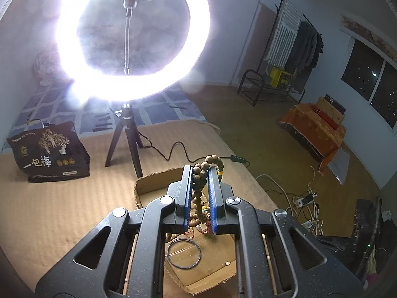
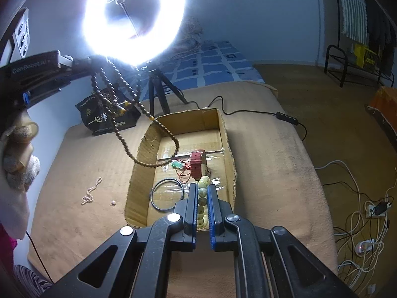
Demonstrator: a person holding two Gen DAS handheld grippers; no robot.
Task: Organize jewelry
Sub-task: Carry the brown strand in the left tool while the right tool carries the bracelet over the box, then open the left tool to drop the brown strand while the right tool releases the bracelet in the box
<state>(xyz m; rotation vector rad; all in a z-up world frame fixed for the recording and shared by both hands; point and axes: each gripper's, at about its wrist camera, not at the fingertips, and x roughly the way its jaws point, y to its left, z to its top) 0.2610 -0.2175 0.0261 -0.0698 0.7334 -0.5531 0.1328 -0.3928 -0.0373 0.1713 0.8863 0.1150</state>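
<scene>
one cardboard box (image 2: 229, 146), one ring light (image 2: 135, 18), two bead strands, one black bangle (image 2: 167, 193).

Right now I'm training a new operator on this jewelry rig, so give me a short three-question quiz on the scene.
1. True or false: the left gripper is shut on the wooden bead necklace.
2. What does the right gripper grip? A) pearl strand B) pale green bead bracelet C) black bangle
3. Fill in: the red watch lies inside the ____.

Key: 1 true; 2 B, the pale green bead bracelet; 3 cardboard box.
</scene>
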